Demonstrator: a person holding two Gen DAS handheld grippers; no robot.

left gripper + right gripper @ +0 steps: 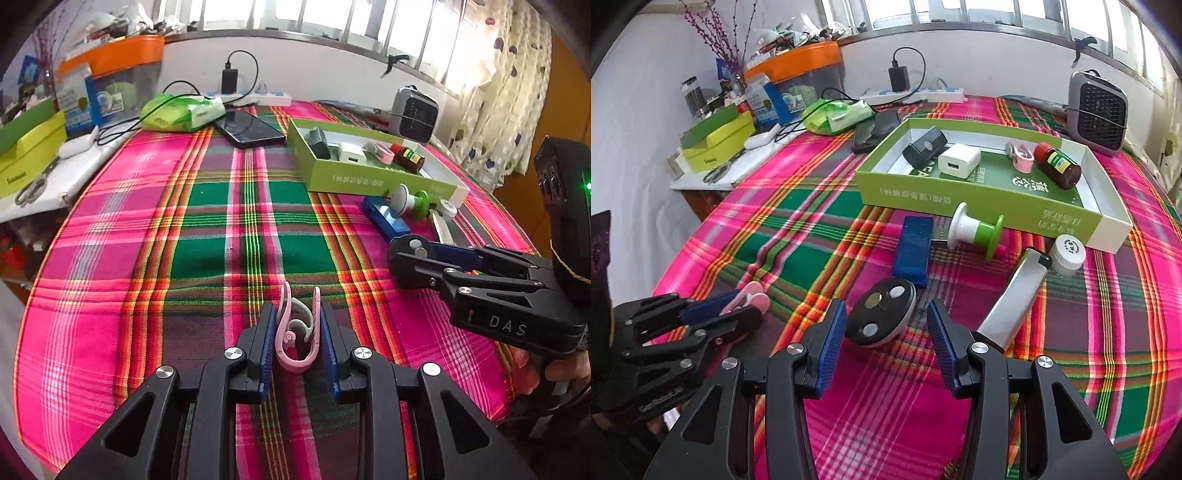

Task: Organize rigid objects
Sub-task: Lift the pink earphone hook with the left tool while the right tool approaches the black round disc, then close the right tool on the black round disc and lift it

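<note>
Your left tongs (298,334) clamped on a pink clip (297,332), well short of the green box (960,192), your right tongs (886,332) half open around a black disc (882,317), pads not touching it.

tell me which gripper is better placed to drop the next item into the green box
Left. The left gripper already clamps the pink clip, ready to carry to the green box. The right gripper stands open around the black disc, ungrasped.

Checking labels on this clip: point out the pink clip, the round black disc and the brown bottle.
Pink plastic clip (297,338): left wrist view, its curved body.
Round black disc (882,317): right wrist view, top face.
Brown glass bottle (1058,166): right wrist view, its label.
</note>
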